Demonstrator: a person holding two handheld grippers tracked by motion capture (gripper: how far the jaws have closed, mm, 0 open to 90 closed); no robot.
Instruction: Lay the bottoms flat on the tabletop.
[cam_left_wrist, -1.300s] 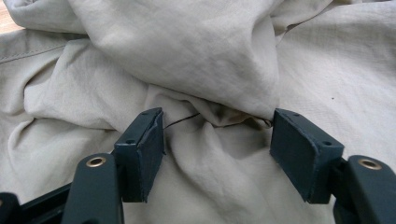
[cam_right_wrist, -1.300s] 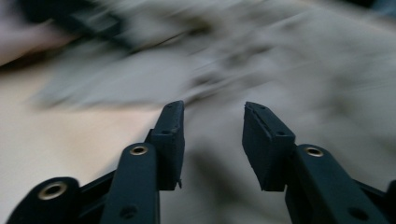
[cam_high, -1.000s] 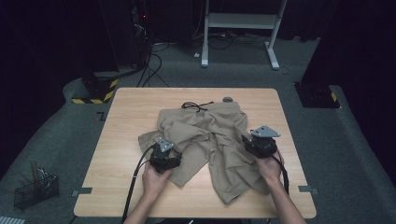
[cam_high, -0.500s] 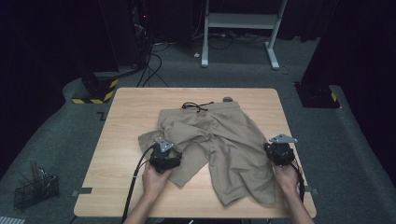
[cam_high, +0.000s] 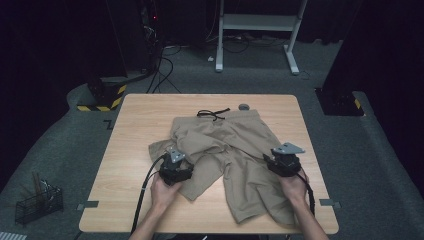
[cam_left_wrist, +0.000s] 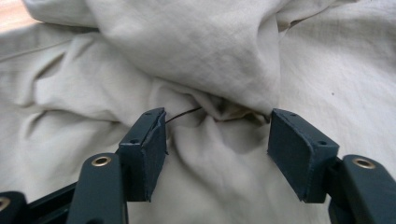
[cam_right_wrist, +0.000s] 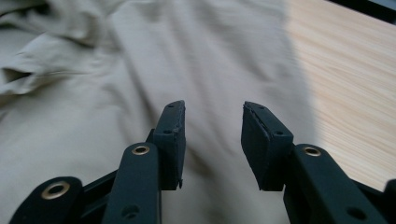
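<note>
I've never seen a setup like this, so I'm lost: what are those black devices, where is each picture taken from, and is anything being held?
A person holds a two-jaw tool in each hand. The high view looks down on a wooden table with crumpled beige shorts lying on it. The left hand-held gripper and right hand-held gripper each carry a camera looking along their black jaws. In the left gripper view the jaws stand apart around a fold of cloth, not pinching it. In the right gripper view the jaws have just been opening, over flat cloth. Nothing is held.

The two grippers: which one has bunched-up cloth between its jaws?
The left gripper: a crumpled fold of the shorts sits between its open jaws. The right gripper faces flat cloth.
</note>
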